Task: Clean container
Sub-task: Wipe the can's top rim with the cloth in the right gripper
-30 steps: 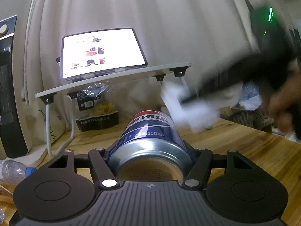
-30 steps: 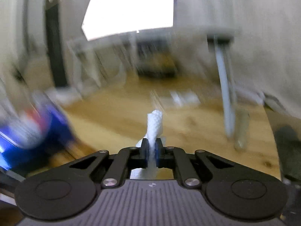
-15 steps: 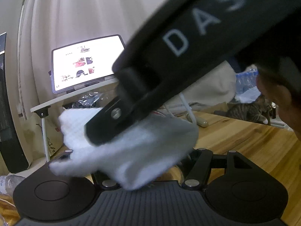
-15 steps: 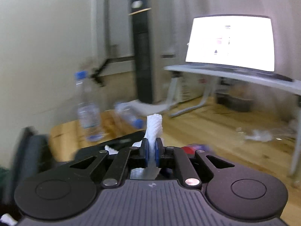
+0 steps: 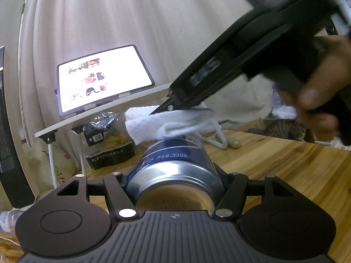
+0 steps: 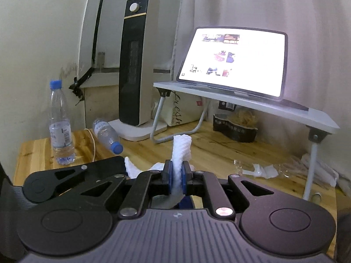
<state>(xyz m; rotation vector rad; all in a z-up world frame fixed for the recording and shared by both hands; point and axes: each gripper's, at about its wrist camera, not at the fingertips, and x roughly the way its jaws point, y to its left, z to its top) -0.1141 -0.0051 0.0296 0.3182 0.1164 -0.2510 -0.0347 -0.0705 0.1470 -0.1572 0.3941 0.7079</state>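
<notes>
Left hand-held gripper (image 5: 175, 182), lower centre: jaws clamped on the sides of a blue 330 ml drink can (image 5: 173, 166), which lies roughly level, its concave silver base turned toward the camera and its far end pointing out over the wooden bench (image 5: 285, 164); the can is held clear of the bench rather than resting on it. Right hand-held gripper (image 6: 177, 176), entering the left view from upper right: pads pressed together, pinching a folded white paper towel (image 5: 166, 125); the towel lies over the upper far end of the can, apparently touching it. A person's hand (image 5: 316, 83) grips the handle at right, blurred. Background: lit tablet (image 6: 232, 59) on a small folding stand (image 6: 241, 103); tower heater (image 6: 137, 61); one water bottle upright (image 6: 59, 122) and a second lying on its side (image 6: 107, 135); torn scraps of wrapper (image 6: 263, 171) on the bench.

Step in hand, as judged: wiping the can's outer wall with the towel. The next stroke calls for light downward pressure along the curved surface, a firm clamp on the can so it does not twist, and a roll of the can to present unwiped faces.
</notes>
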